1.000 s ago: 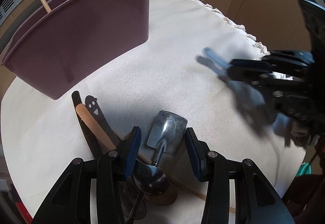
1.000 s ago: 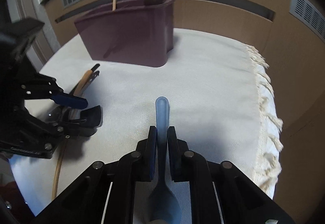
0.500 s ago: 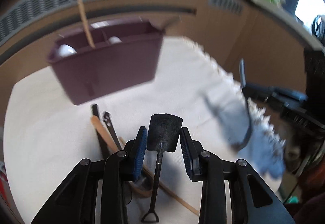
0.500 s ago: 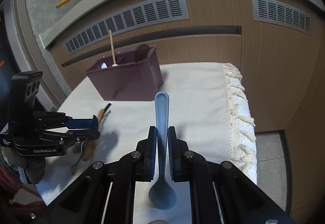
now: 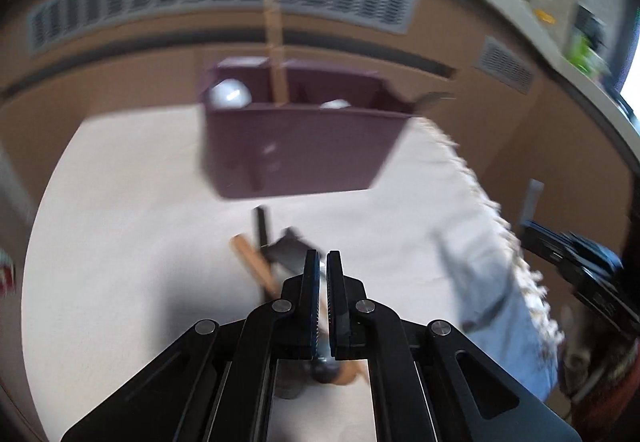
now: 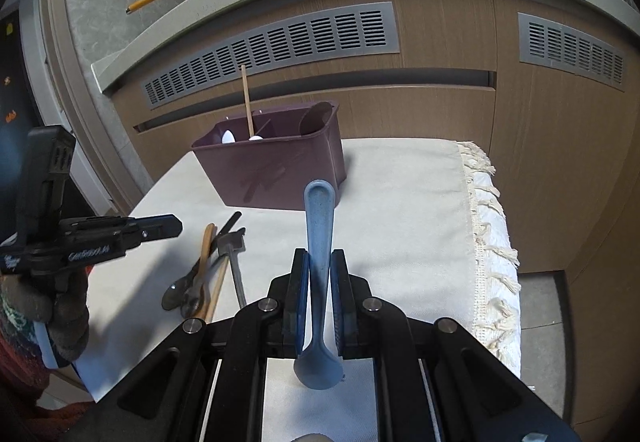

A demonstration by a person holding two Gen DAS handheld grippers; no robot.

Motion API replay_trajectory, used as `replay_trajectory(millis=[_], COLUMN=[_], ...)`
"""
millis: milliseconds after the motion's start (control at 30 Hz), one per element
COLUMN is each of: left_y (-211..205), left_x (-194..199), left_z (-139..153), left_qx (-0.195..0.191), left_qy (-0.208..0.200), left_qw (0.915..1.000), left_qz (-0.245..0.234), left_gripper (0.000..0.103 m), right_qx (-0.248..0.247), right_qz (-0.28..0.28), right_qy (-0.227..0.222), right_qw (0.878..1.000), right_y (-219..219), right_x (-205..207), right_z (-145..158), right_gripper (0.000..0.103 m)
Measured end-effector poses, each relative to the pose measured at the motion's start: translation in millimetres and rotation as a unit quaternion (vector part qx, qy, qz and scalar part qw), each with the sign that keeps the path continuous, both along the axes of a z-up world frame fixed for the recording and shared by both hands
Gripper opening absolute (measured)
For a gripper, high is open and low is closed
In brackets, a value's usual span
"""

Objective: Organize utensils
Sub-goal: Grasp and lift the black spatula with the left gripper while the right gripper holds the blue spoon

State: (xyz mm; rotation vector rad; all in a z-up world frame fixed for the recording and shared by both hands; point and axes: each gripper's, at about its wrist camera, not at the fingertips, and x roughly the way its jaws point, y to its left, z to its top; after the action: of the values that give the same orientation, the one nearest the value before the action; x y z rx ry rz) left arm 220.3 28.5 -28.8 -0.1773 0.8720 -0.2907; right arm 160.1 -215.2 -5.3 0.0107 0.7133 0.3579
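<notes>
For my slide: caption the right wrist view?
Right claw grips blue spoon, aimed at maroon caddy; utensils lie on cloth.

From my right wrist view, bare cloth (image 6: 400, 209) runs up the centre-right of the frame to the maroon caddy (image 6: 276, 169), so I have an open lane there. A wooden stick (image 6: 248, 103) stands up from the caddy's left compartments. At lower left, loose utensils (image 6: 212, 270) lie on the cloth, and the left gripper (image 6: 172, 228) hangs above them. The fringe (image 6: 490, 226) marks the cloth's right edge.
</notes>
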Motion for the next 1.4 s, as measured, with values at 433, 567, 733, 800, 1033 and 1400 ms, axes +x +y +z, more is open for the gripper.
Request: replay_trajectory(millis=[433,567,733,800,1033,1400], left_y=[-0.8,-48.7,-67.8,-56.5,-33.2,-62.0], left_x=[65.2,70.6,34.9,24.4,22.4,86.7], left_z=[-49.9,-47.0,-30.8,-28.9,-50.8,-57.9], left_qx=[-0.081,-0.038,0.025,0.032,-0.044,0.029], left_qy=[0.117,0.09,0.033,0.04,0.123,0.088], left_qw=[0.988,0.9939,0.9976,0.9987,0.9904,0.9953], left_qz=[0.06,-0.053,-0.056,0.003,0.046,0.027], left_gripper=[0.033,0.034,0.034,0.035,0.035,0.041], right_qx=[0.002,0.003,0.001,0.005,0.011,0.001], right_qz=[0.006,0.0,-0.013,-0.013,-0.008,-0.02], right_qy=[-0.006,-0.005,-0.011,-0.011,-0.014,-0.022], right_qw=[1.0,1.0,1.0,1.0,1.0,1.0], right_y=[-6.6,-12.0,-21.3,-24.4,-26.2,-32.4], right_x=[4.3,6.7,6.1,7.3,12.3,8.6], right_z=[-4.3,-5.1,-6.4,-7.2,-8.0,-8.4], right_gripper=[0.01,0.01,0.011,0.011,0.011,0.011])
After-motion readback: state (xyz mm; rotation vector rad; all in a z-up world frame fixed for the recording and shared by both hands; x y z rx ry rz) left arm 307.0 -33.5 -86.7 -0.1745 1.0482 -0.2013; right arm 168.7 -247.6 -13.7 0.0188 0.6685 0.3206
